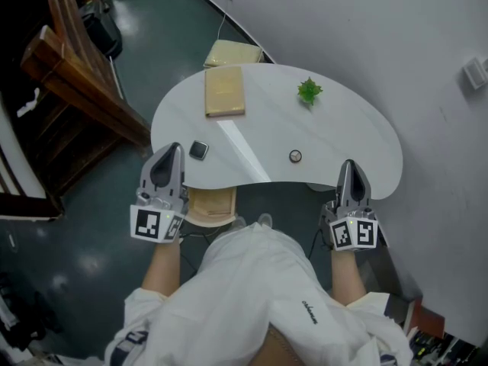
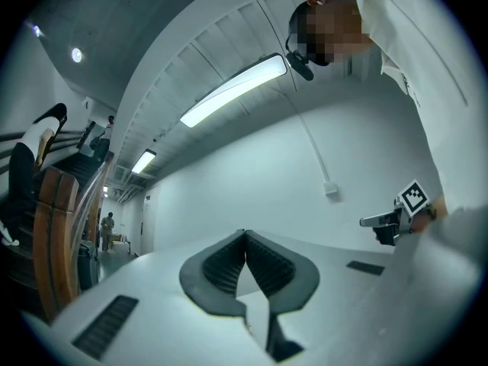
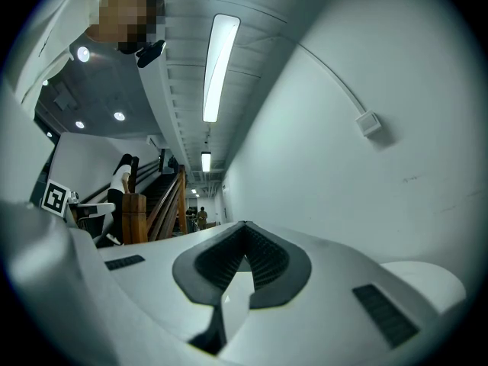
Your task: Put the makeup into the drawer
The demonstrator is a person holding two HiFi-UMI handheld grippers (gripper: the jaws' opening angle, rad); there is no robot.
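No brand or label can be read. The only markings are black-and-white square patterns on each gripper's cube and a small line of print on the person's white shirt (image 1: 309, 311), too small to read.

The left gripper (image 1: 174, 148) is clenched, tips pressed together with nothing between them. The right gripper (image 1: 348, 165) is likewise clamped on nothing. Both sit at the near edge of the white kidney-shaped table (image 1: 343, 128), one at its left end and one at its right.

Makeup: the small dark square compact (image 1: 199, 150) lies on the table close to the near-left edge, just beside the left gripper's tip and not touching it. The small round disc-like item (image 1: 295, 156), type unclear, sits near the near edge between the grippers, apart from both.

The tan flat wooden box (image 1: 225, 91) is at the far edge. No drawer can be made out in it. A second tan box (image 1: 232, 52) sits behind it, off the table. The small green plant (image 1: 309, 91) is far right.

The tabletop between these is bare. A curved white wall (image 1: 427, 67) runs close along the right side. A dark wooden stair rail (image 1: 76, 75) stands left, well apart. A light wooden stool seat (image 1: 211, 207) sits under the near edge.
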